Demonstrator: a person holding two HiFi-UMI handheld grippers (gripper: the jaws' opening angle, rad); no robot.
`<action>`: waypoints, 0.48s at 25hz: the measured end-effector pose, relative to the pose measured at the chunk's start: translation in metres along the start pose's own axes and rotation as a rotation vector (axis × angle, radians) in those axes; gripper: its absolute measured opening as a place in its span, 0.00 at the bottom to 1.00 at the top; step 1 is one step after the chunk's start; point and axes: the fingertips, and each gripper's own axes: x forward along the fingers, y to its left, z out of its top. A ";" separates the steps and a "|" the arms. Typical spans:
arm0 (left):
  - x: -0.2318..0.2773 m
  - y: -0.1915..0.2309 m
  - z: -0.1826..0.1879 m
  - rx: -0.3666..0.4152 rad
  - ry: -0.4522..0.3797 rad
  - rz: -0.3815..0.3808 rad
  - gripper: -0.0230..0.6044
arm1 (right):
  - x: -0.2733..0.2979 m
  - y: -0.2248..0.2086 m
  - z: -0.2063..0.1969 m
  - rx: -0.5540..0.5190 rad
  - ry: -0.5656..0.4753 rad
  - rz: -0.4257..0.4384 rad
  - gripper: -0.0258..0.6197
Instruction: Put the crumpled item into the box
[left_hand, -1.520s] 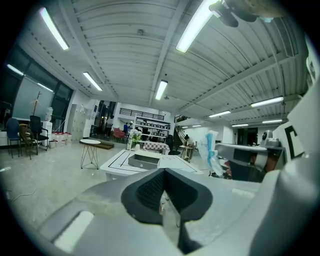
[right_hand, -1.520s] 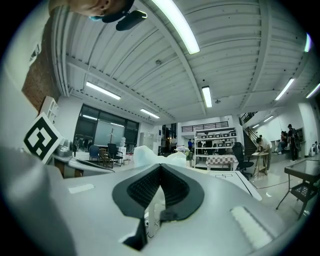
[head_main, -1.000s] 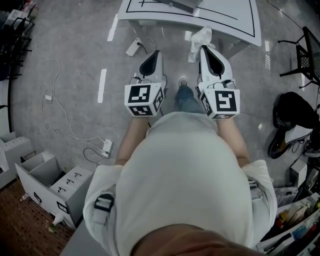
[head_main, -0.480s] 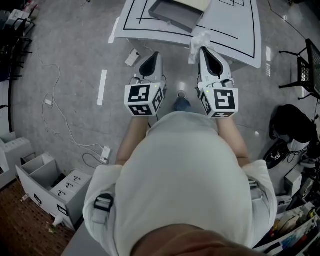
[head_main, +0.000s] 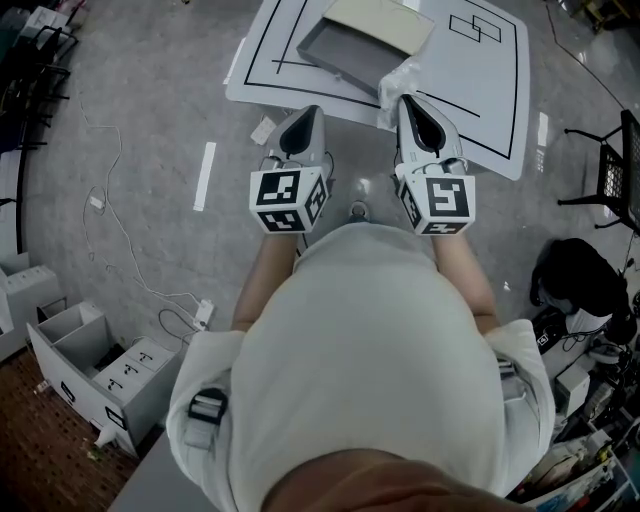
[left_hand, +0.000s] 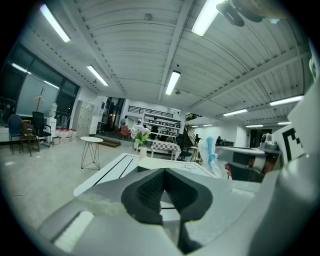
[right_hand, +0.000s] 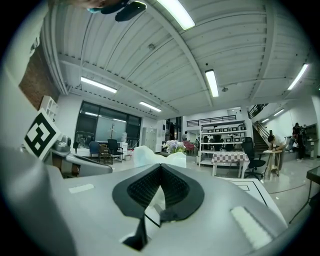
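Observation:
My right gripper (head_main: 405, 98) is shut on a crumpled white item (head_main: 401, 77), held over the near edge of a white table (head_main: 470, 90) marked with black lines. On that table, further back, lies an open grey box (head_main: 352, 56) with a beige lid (head_main: 381, 22) beside it. The left gripper (head_main: 303, 112) is shut with nothing in it, just short of the table's edge. In the right gripper view the crumpled item (right_hand: 156, 156) bulges above the shut jaws of the right gripper (right_hand: 161, 168). The left gripper view shows the left gripper (left_hand: 163, 171) shut, with the crumpled item (left_hand: 212, 154) off to its right.
The person's white-shirted body fills the lower head view. On the floor to the left lie cables with a power strip (head_main: 203, 312) and a grey drawer cabinet (head_main: 95, 365). A black chair (head_main: 622, 150) and a black bag (head_main: 580, 278) stand at the right.
The person has stepped forward: the table and the grey box have come further into view and nearer. Both grippers keep their pose, the right still shut on the crumpled item.

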 end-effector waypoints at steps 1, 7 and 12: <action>0.005 0.002 0.001 -0.003 -0.002 0.006 0.04 | 0.006 -0.003 0.000 -0.003 0.000 0.007 0.04; 0.033 0.009 0.006 -0.014 -0.003 0.032 0.03 | 0.037 -0.019 -0.005 -0.006 0.012 0.044 0.04; 0.051 0.015 0.005 -0.029 0.008 0.060 0.03 | 0.061 -0.029 -0.013 -0.003 0.034 0.074 0.04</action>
